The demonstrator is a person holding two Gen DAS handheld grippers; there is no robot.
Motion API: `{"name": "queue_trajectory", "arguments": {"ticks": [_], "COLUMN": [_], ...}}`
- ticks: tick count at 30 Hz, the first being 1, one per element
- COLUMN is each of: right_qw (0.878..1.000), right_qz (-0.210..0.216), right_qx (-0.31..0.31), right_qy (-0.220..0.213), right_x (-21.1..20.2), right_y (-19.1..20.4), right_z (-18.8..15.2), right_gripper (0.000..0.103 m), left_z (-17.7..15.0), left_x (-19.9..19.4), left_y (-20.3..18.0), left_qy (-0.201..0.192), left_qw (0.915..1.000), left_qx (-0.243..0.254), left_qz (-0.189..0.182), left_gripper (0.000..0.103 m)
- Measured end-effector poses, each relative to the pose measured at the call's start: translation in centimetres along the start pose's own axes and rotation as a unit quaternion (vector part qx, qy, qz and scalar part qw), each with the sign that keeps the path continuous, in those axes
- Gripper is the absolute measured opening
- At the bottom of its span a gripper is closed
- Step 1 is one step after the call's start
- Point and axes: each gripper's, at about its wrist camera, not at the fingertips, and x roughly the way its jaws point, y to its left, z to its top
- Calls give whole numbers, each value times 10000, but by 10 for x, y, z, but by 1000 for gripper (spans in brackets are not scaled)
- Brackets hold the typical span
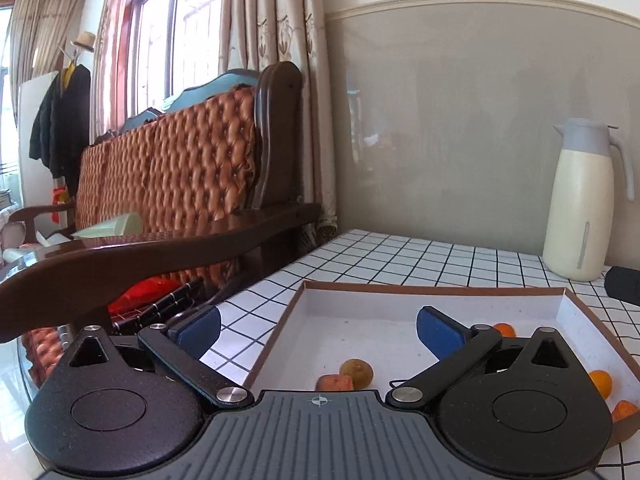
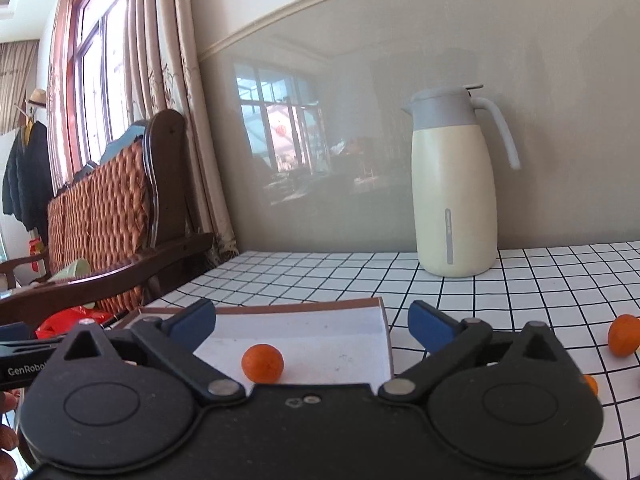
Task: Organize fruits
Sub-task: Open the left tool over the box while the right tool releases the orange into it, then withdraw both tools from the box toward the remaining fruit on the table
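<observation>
Both the left gripper [image 1: 318, 330] and right gripper [image 2: 312, 322] are spread wide and hold nothing, so the right one should reach slowly for the orange [image 2: 623, 335] on the table [image 2: 520, 280] beside the box [image 2: 340, 306]

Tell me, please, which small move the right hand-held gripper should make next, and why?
Probably it should swing right toward the small orange lying on the checked tablecloth, outside the shallow box. The right hand-held gripper is open and holds nothing, one orange already lies in the box, and this loose one looks the easiest to reach.
</observation>
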Motion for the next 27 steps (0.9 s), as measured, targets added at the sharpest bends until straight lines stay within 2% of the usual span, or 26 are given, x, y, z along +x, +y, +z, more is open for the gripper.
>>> {"name": "queue_trajectory", "arguments": {"ticks": [4,11,15,23,27], "right_qw": [9999,9998,9998,9993,9995], "right_qz": [106,127,171,322,269], "right_qx": [52,177,33,200,161], "right_qy": [-102,23,20,20,8], "right_x": [-9,-13,-18,-32,-39], "right_y": [-5,-11,-11,-24,-30], "right_z": [3,2,-1,-2,-3], "right_gripper": [97,97,97,97,97], "left_z": [4,2,0,-7,-10], "left_x": [-7,-18,-22,-29,-33], "left_y": [4,-1,-5,-16,-24], "left_qy": [-33,-96,-54,66,121], "left_qw": [10000,9999,9998,9996,9993], "left_qx": [10,124,167,215,272], "left_qz": [48,-10,-67,-162,-205], "left_gripper": [103,103,103,103,103]}}
